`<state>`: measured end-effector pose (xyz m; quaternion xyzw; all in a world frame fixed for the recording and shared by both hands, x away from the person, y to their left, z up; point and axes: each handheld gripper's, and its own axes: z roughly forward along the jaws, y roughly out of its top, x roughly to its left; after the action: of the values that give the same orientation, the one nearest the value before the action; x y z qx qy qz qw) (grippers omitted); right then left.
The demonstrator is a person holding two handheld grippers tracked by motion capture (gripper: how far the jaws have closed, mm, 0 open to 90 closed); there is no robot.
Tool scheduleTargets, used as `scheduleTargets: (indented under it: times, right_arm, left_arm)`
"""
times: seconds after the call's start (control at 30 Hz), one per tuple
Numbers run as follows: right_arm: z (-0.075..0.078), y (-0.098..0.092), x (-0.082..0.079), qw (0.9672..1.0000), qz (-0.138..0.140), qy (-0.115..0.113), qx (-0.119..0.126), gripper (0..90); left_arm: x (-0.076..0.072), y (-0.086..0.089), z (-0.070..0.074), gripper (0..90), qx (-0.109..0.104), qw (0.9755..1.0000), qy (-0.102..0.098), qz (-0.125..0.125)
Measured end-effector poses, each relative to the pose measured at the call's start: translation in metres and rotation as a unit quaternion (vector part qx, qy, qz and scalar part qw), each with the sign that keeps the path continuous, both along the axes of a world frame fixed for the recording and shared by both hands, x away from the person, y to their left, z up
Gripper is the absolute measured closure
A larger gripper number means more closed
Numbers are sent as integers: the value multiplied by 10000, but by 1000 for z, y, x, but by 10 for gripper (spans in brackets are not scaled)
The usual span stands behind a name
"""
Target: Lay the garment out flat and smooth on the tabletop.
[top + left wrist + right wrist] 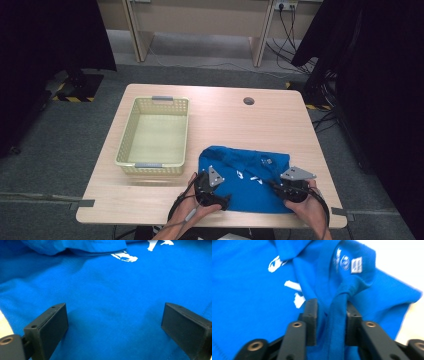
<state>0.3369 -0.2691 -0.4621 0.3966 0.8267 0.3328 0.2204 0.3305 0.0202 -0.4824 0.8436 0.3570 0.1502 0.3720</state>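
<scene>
blue shirt (245, 177): flat on surface (220, 117), near edge. right gripper (329, 315): clenched on shirt fold. left gripper (113, 322): released over cloth; should pinch fabric before lifting evenly.

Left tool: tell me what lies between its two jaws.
In the left gripper view, the left tool stands open over flat blue shirt fabric; nothing else lies between.

A pale yellow basket (126, 135) with latticed walls and grey handles stands on the left half of the light wooden bench (250, 127). A round grey cable hole (248, 101) sits near the bench's far edge. Beyond it, on the grey floor, black cables (287, 37) trail from a wall socket (286, 5).
</scene>
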Motion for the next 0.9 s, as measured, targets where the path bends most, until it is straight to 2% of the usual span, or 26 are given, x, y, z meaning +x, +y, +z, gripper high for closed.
scheduleTargets:
  times: [0.13,0.27,0.3,0.43,0.53,0.67,0.8,0.9]
  right_arm:
    - [14,-5,17,9997,-130,-211,-45,764]
    - [26,-10,41,9991,-272,-292,-166,780]
    - [29,-10,51,9986,-365,-305,-230,783]
    - [33,-16,73,9978,-560,-257,-245,780]
    - [32,-20,84,9979,-633,-89,-129,762]
    - [32,-24,84,9976,-671,-34,148,695]
    - [35,-25,74,9972,-656,-7,368,585]
    - [37,-23,66,9965,-626,53,557,507]
  left_arm:
    - [0,0,0,61,0,10000,1,0]
    - [0,0,0,61,1,10000,-1,0]
    - [0,0,0,61,-4,10000,-3,-1]
    - [0,0,0,61,-5,10000,-1,7]
    - [0,0,0,61,-4,10000,-3,8]
    - [0,0,0,61,-4,10000,0,5]
    - [3,0,1,71,1,10000,-15,-93]
    - [6,-1,3,84,-47,10000,-61,-47]
